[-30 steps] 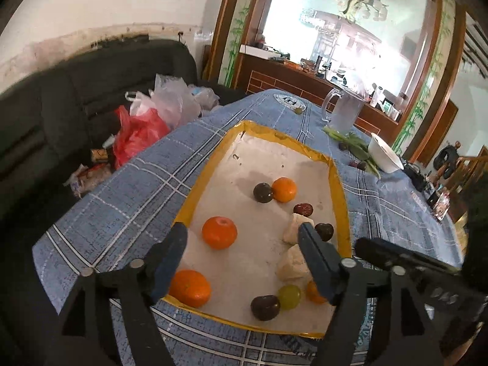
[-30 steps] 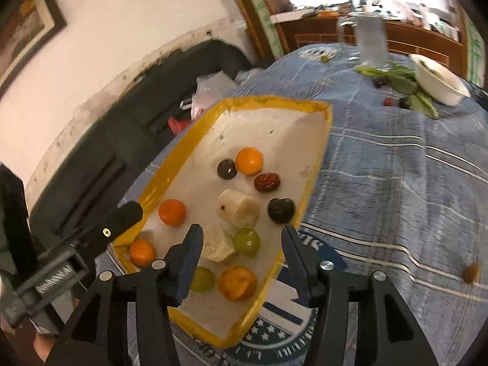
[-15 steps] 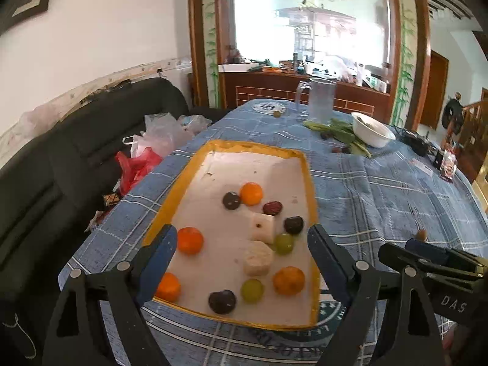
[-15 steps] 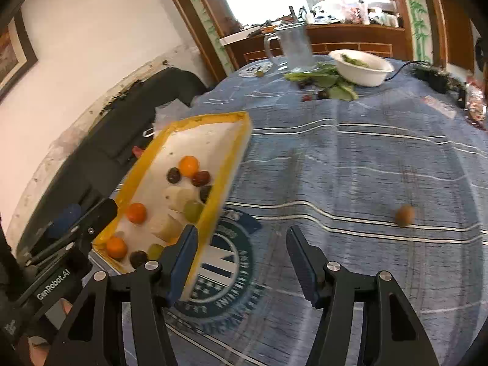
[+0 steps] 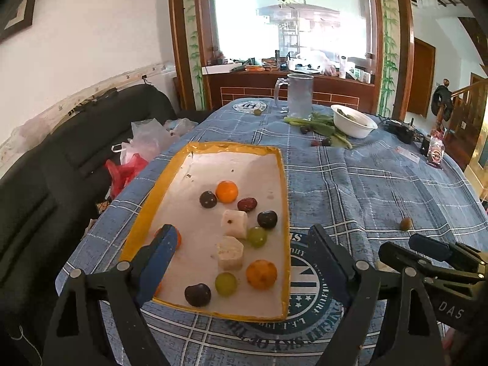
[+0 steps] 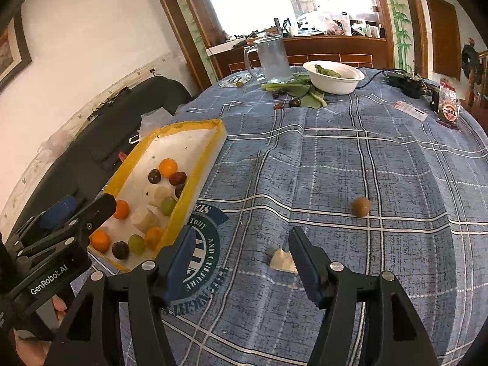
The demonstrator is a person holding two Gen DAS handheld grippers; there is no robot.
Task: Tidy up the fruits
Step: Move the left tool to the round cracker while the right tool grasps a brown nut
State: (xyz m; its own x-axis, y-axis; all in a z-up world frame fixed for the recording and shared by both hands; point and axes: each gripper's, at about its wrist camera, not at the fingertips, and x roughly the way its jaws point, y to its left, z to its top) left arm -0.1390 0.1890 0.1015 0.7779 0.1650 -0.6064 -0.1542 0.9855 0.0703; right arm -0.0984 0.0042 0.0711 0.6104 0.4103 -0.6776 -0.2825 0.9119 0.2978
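A yellow-rimmed white tray (image 5: 282, 183) (image 6: 201, 158) on the blue plaid tablecloth holds several fruits: oranges (image 5: 226, 191), dark plums (image 5: 208, 199), green grapes (image 5: 256, 236) and white chunks (image 5: 234, 223). A small brown fruit (image 6: 361, 206) (image 5: 406, 223) lies loose on the cloth right of the tray. A pale fruit piece (image 6: 282, 260) lies just ahead of my right gripper (image 6: 241, 253), which is open and empty. My left gripper (image 5: 244, 250) is open and empty over the tray's near end.
At the table's far end stand a glass jug (image 6: 271, 59), a white bowl (image 6: 334, 76) with greens, dark fruits (image 6: 294, 102) and a green fruit (image 5: 257, 112). A snack packet (image 6: 450, 109) lies far right. A black sofa with bags (image 5: 143, 143) is on the left.
Both grippers have pulled back and swung right. The right view has left the tray and now faces the open cloth with the loose brown fruit and pale piece.
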